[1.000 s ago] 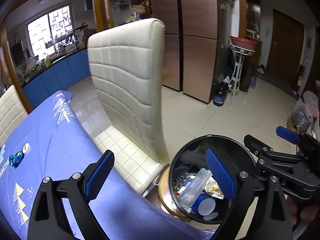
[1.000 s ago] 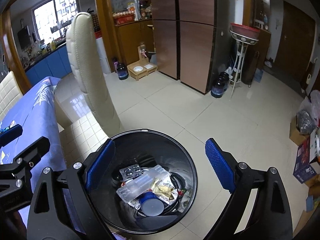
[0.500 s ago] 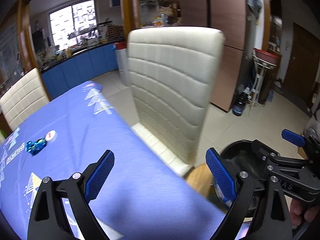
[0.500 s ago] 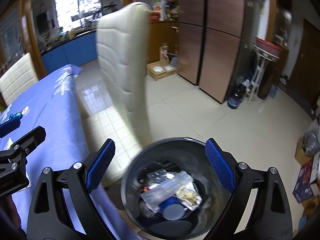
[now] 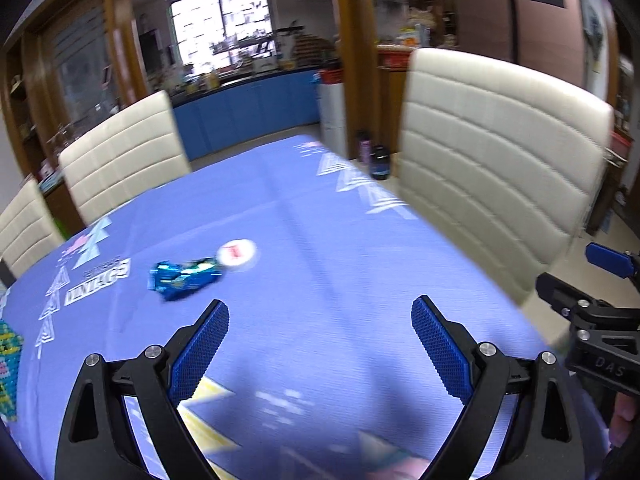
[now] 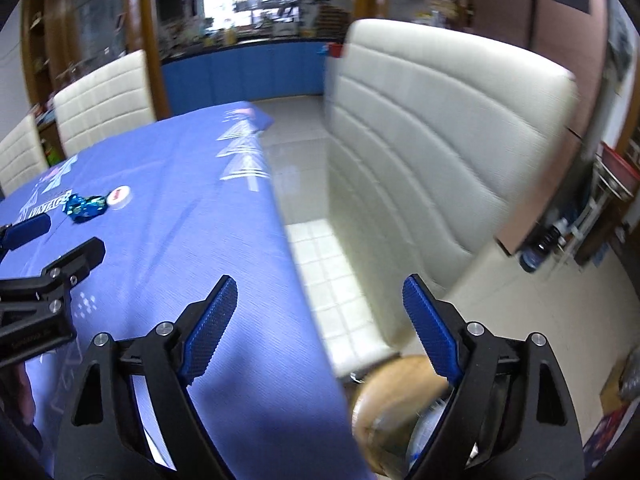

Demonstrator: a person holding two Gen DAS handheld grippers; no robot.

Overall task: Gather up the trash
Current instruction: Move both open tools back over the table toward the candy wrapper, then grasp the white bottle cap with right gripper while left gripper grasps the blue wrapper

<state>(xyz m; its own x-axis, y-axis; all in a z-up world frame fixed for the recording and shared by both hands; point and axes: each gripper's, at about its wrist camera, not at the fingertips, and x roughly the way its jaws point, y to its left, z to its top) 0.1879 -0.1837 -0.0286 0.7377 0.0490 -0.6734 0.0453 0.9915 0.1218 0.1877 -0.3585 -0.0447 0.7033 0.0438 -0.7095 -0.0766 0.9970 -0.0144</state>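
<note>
Currently both claws angled down over the blue-clothed surface (image 5: 320,280), side by side. Left claw (image 5: 320,344) wide open, nothing between the pads, blue fingertips (image 5: 200,356) hanging above bare cloth. Right claw (image 6: 318,324) also spread wide and empty, jaws just narrowed slightly with nothing between them; straddles the surface's right edge, left pad over cloth, right pad over a cream chair's seat (image 6: 440,160). Right claw also visible at the far right edge of the left wrist view (image 5: 592,312), with a bit of the holding hand (image 5: 624,412) below it. Left claw likewise seen at the left edge of the right wrist view (image 6: 44,276). Trash on the surface: crumpled blue shiny wrapper (image 5: 184,276) lying ahead and left of the left claw, well short of contact. Small round white lid with red print (image 5: 236,252) just beside the wrapper on its far right side, touching or nearly so, blur prevents telling. Same pair seen from the right wrist, wrapper (image 6: 86,206) and lid (image 6: 120,195), far ahead-left of the right claw, beyond the left claw. Wooden round stool top (image 6: 396,400) at lower right under the right claw, with a dark bin rim barely showing beside it. Two more cream chairs (image 5: 124,152) along the surface's far left side. Both views motion-blurred.
</note>
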